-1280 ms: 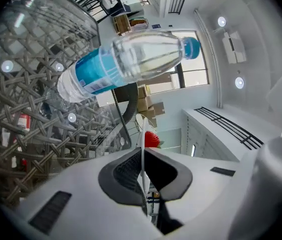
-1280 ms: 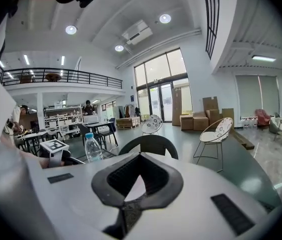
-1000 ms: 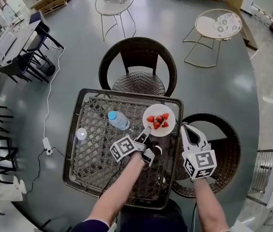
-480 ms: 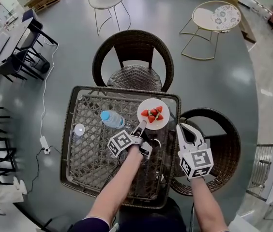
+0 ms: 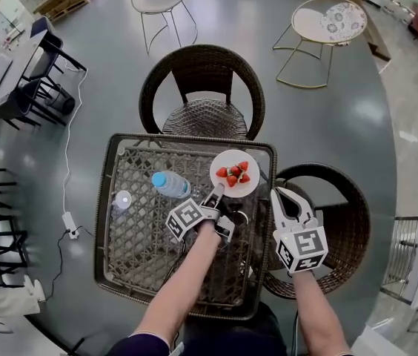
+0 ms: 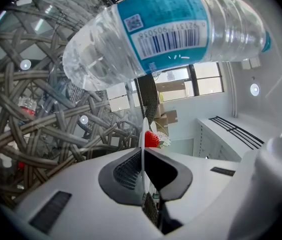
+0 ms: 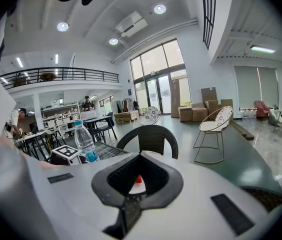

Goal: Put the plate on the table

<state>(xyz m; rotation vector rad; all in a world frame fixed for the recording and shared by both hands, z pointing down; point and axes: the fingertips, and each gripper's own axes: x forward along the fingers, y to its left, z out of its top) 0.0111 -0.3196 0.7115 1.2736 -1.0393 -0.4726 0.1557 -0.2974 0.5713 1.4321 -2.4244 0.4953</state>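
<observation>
A white plate [image 5: 234, 173] carrying a few strawberries [image 5: 233, 175] is over the far right part of the glass-topped wicker table [image 5: 142, 251]. My left gripper [image 5: 215, 197] is shut on its near rim. In the left gripper view the plate shows edge-on as a thin white line [image 6: 142, 144] between the pads, with a strawberry [image 6: 151, 139] beyond. I cannot tell whether the plate touches the glass. My right gripper [image 5: 284, 196] hovers off the table's right side with nothing in it; its pads [image 7: 131, 176] meet.
A water bottle [image 5: 170, 185] with a blue label stands on the table left of the plate, close to my left gripper [image 6: 143, 169]. A small white disc [image 5: 122, 199] lies farther left. Wicker chairs stand behind [image 5: 203, 87] and to the right [image 5: 342, 221].
The left gripper and the plate have edged a little toward the table's far edge. The right gripper has barely moved.
</observation>
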